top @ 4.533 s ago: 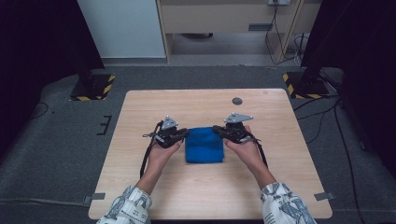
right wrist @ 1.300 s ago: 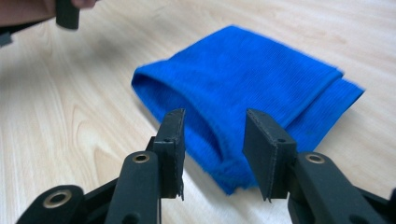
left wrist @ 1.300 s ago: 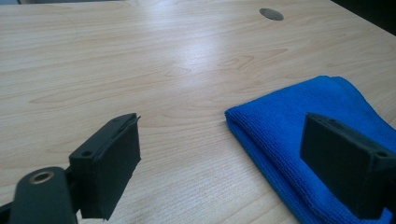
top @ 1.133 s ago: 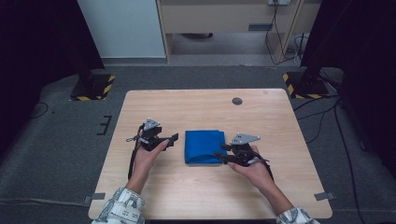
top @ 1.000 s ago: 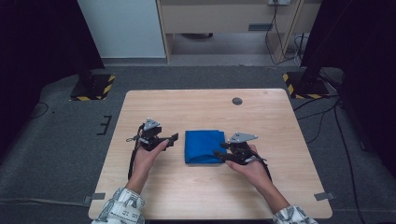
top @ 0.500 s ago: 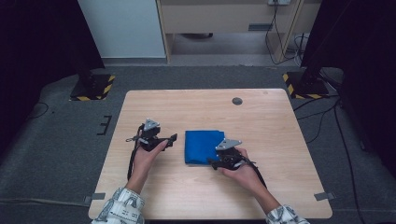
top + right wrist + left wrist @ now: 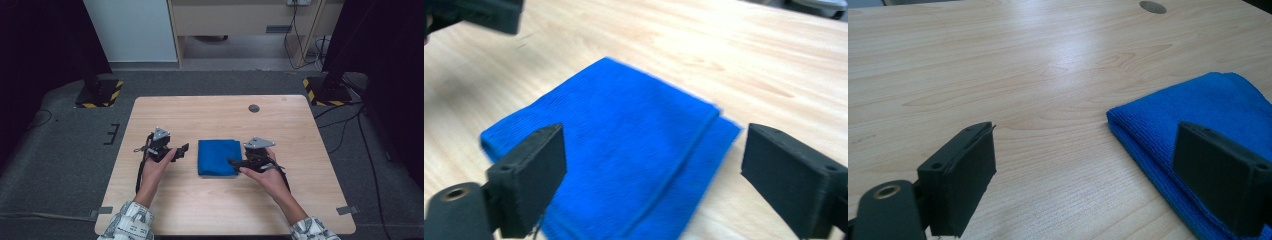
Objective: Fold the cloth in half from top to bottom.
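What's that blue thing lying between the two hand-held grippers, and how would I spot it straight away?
Look at the pale wooden table, near its middle. Between the left hand-held gripper and the right hand-held gripper lies a folded blue cloth, flat and roughly square. It is the only brightly coloured thing there; the small dark round disc sits farther back.

No writing, label, brand or number can be read on anything in these views. The only signs are the yellow-and-black hazard stripes: one set on the stand base [image 7: 98, 93] on the floor beyond the wooden table's [image 7: 200, 112] far left corner, the other on the stand base [image 7: 327, 90] beyond its far right corner.
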Demonstrator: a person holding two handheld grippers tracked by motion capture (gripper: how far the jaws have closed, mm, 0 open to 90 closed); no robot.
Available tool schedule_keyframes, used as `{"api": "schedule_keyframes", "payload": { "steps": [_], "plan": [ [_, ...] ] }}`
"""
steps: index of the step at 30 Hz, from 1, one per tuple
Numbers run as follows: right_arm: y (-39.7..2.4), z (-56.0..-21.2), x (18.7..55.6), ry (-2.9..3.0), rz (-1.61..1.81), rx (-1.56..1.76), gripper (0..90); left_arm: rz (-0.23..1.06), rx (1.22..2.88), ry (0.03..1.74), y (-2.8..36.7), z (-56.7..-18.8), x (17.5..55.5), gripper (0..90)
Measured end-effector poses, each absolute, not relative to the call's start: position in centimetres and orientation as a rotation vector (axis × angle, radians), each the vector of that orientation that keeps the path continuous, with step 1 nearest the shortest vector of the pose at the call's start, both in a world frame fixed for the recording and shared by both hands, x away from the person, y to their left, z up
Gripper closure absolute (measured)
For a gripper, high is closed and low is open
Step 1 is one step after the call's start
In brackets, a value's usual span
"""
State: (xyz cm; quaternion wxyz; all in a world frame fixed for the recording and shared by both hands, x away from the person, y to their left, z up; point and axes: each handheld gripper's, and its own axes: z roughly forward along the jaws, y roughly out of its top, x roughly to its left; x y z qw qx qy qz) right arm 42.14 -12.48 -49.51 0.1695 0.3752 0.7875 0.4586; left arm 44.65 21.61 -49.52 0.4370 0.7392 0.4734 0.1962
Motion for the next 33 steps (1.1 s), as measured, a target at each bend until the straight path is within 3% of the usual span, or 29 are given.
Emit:
{"api": "schedule_keyframes", "payload": {
  "steps": [16, 33],
  "plan": [
    [-16.9, -48.9, 43.3, 2.140, 1.290, 1.168, 8.4, 0.500, 1.855, 1.164, 22.6, -49.5, 43.8, 8.2],
    [-21.6, -50.6, 41.9, 2.149, 1.220, 1.250, 8.4, 0.519, 1.920, 1.186, 24.5, -50.3, 42.5, 8.1]
  ]
}}
